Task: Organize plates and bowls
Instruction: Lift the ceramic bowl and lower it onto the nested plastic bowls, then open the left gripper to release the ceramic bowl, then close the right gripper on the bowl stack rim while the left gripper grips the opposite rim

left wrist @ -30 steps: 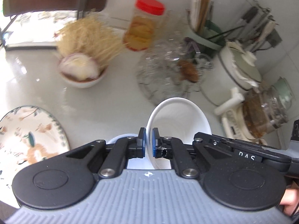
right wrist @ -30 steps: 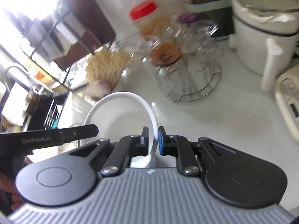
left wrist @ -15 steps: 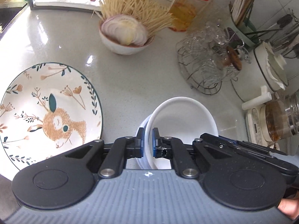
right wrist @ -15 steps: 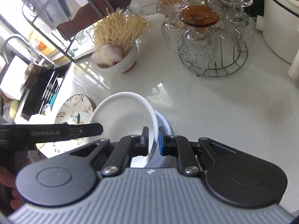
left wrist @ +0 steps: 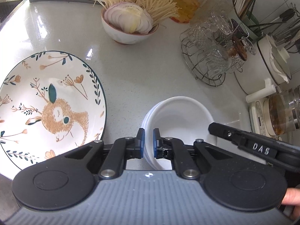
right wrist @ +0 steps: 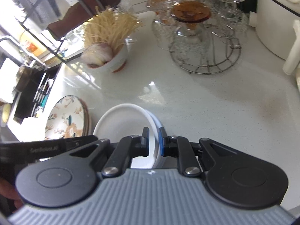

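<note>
Left gripper [left wrist: 148, 142]: jaws nearly closed, blue pads clamped on the near-left rim of the white bowl [left wrist: 180, 120]. Right gripper [right wrist: 153, 142]: jaws likewise nearly closed, pinching the opposite rim of the same white bowl [right wrist: 123, 120]. The bowl sits nested in a stack of similar white bowls [left wrist: 148, 123] on the pale countertop [left wrist: 142, 71]; whether it rests fully on them cannot be told.

Left wrist view: the right gripper's black finger enters from the right across the bowl's edge, and a fingertip of the person [left wrist: 290, 196] shows at the lower right. The deer-patterned plate [left wrist: 50, 108] lies flat just left of the bowls, seen from above as one plate. Further back stand a bowl of sliced onion and noodles [left wrist: 129, 24], a red-lidded jar [left wrist: 189, 1], a wire rack of glasses [left wrist: 213, 56], a utensil holder [left wrist: 245, 5], a white cooker [left wrist: 266, 63] and a glass kettle [left wrist: 283, 114].

Right wrist view: the deer-patterned plate [right wrist: 65, 118] shows its side, revealing several plates stacked beneath it. The left gripper's finger crosses at the lower left. The onion bowl [right wrist: 110, 56] and glass rack [right wrist: 204, 43] appear from lower down, and a sink area with a dish rack [right wrist: 37, 86] appears at the left, outside the other view.
</note>
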Available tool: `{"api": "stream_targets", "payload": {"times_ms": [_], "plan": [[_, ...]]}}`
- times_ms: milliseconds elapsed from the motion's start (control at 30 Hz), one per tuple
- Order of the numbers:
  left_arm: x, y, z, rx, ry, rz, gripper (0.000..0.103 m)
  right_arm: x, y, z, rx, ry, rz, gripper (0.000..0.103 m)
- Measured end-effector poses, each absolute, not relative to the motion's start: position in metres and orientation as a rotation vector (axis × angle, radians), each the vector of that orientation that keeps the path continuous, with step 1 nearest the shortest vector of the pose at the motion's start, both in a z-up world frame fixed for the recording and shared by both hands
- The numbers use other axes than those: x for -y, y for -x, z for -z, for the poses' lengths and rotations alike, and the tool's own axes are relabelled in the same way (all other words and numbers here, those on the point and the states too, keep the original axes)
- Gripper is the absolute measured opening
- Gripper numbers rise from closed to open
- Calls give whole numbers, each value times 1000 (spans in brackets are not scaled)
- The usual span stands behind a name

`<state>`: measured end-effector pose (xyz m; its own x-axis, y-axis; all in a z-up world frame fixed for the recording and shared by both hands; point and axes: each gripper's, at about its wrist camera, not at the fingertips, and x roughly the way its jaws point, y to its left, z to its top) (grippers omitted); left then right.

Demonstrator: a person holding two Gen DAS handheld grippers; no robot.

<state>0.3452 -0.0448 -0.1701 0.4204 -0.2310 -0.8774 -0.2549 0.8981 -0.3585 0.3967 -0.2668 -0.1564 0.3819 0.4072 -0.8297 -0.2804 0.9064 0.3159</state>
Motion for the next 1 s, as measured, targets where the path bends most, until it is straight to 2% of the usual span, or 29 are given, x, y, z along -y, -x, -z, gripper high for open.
{"api": "stream_targets", "payload": {"times_ms": [33,100,133,167,200,600,800,933,1000], "plan": [[44,-345,171,-1151,485,-20,10,268,-398,156,-1094,-135,-437,15],[41,-345,173,-1160,493,-34,24,270,-400,155,-1082,-136,-428,25],[40,-344,174,-1160,494,-36,35,271,-401,155,-1074,-139,-423,44],[40,-343,175,-1158,491,-38,38,272,-402,156,-1067,-144,-419,59],[41,-342,176,-1155,488,-37,38,273,-404,158,-1064,-149,-418,60],[43,-348,192,-1148,511,-25,38,292,-405,208,-1236,-370,-394,58],[46,-354,208,-1180,512,-16,37,292,-395,222,-1285,-447,-383,46],[44,-353,216,-1199,533,-4,37,292,-392,226,-1293,-506,-398,33],[44,-351,215,-1200,514,5,37,291,-391,226,-1286,-502,-402,31]]}}
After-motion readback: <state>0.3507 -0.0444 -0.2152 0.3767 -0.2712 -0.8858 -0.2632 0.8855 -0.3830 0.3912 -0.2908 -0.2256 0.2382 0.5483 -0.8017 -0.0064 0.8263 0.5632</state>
